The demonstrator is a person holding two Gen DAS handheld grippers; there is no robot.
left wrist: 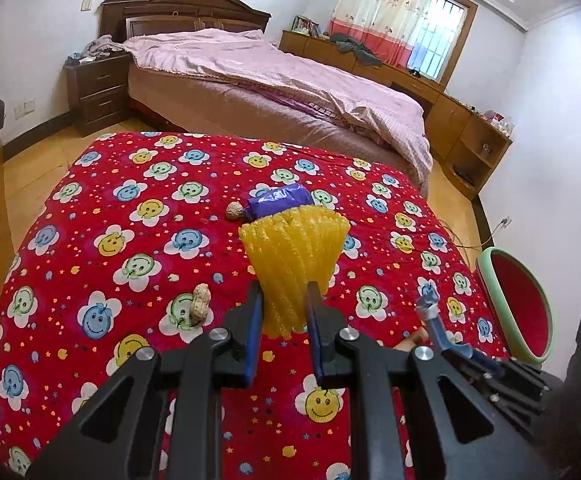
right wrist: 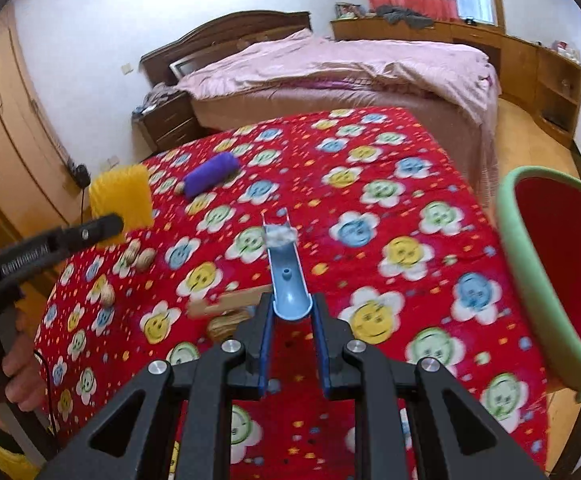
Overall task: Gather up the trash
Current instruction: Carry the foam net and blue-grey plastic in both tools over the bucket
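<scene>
Table draped in red smiley-flower cloth | green-rimmed red bin at its right edge | left gripper clamped on yellow foam net sleeve | right gripper pinching blue plastic scoop | peanut shells scattered on cloth

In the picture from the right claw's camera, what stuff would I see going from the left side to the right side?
Left to right: the yellow foam net held by the left claw, the purple wrapper, the blue plastic piece held by the right claw, then the green and red bin.
</scene>
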